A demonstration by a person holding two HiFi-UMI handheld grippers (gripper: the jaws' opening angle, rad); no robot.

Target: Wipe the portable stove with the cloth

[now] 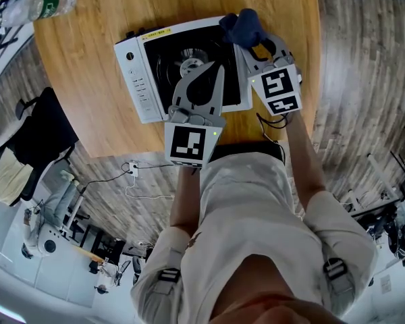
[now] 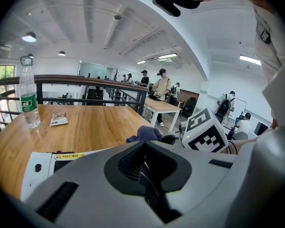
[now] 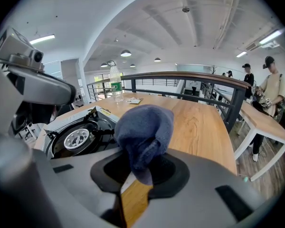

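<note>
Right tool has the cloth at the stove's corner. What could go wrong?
The dark blue cloth sits in the right tool by one fold; dragging may pull it loose. It may snag the black pan supports around the round metal burner of the white portable stove. The shut left tool over the stove may block the wipe.

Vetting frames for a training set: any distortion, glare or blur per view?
Head view: fisheye bends the floor at the edges, stove sharp. Left gripper view: heavy barrel distortion, dark corners, bottle crisp. Right gripper view: railing bows, cloth between the jaws in focus, ceiling lamps only small bright spots.
</note>
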